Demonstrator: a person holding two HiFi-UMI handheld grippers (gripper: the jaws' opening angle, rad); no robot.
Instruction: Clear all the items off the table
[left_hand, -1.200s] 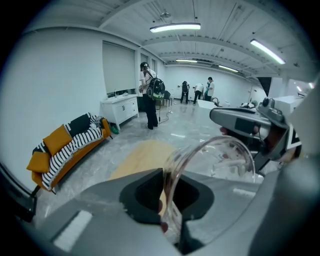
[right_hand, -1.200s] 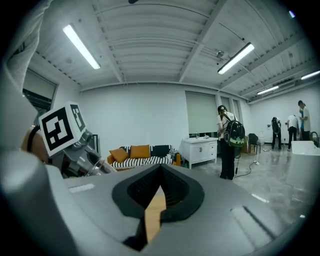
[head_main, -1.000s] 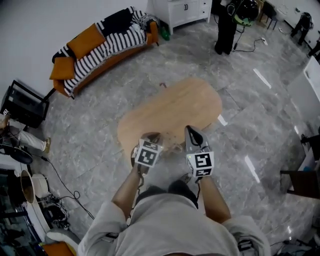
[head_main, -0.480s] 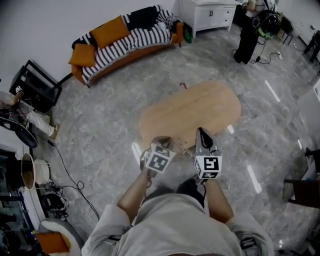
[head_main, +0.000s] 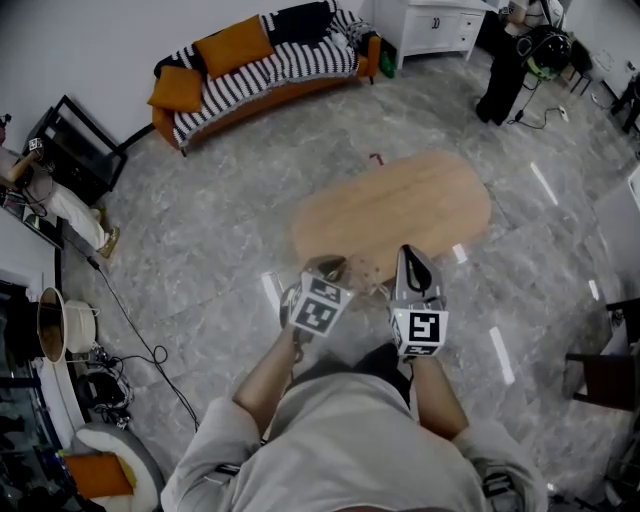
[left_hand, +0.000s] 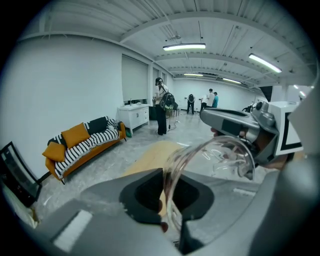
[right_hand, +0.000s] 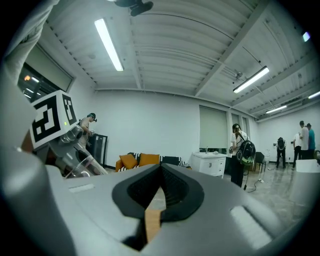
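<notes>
Left gripper (left_hand: 166, 187) pinches a glass (left_hand: 212, 162) off a bare-looking table (head_main: 400, 205)

Its jaws are clamped on the rim of the clear glass, which tilts up beside the right gripper (right_hand: 161, 170), whose jaws are pressed together on nothing. From the head view, both hang over the near end of the wooden table, and no other item shows on it. Clearing looks nearly finished: only setting this glass down elsewhere seems left, and no drop-off spot is visible
</notes>
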